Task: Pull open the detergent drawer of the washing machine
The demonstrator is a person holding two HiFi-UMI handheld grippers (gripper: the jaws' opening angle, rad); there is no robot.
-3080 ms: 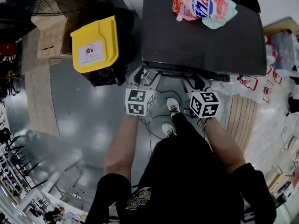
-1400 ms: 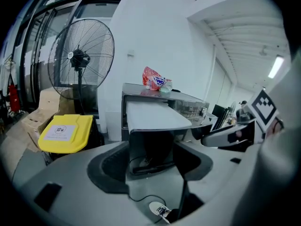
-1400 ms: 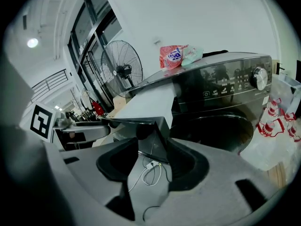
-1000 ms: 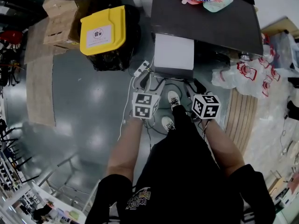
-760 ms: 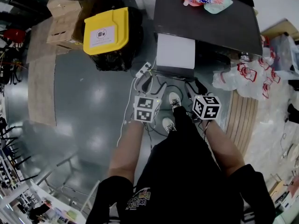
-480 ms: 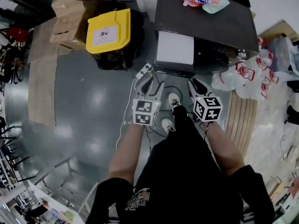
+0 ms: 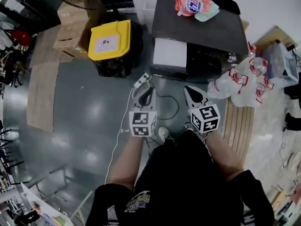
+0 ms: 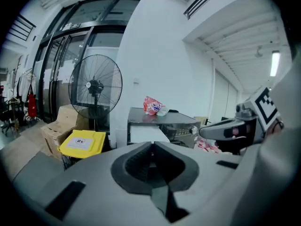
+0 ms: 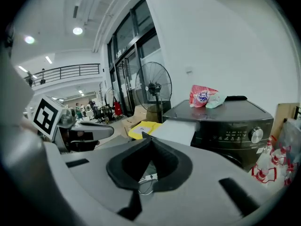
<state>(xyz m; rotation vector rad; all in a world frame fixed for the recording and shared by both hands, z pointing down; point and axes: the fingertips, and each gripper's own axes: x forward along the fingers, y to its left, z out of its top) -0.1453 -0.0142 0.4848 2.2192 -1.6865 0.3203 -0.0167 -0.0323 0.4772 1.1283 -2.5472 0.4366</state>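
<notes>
Detergent drawer (image 7: pixel 170 53), white, stands pulled out from left part of washing machine (image 7: pixel 209 32) front. Left gripper (image 7: pixel 148 91) and right gripper (image 7: pixel 189 90) hang side by side over floor (image 7: pixel 84 107), apart from machine. Jaws of the 2 have just closed, tips together, nothing between. Red pouch (image 7: pixel 189 3) lies on machine top; yellow bin (image 7: pixel 110 40) stands beside machine.

Head view looked steeply down from overhead. Left gripper view, right gripper view faced washing machine (image 9: pixel 230 133) from nearby, lower. All three shared machine, yellow bin (image 7: pixel 109 39).
</notes>
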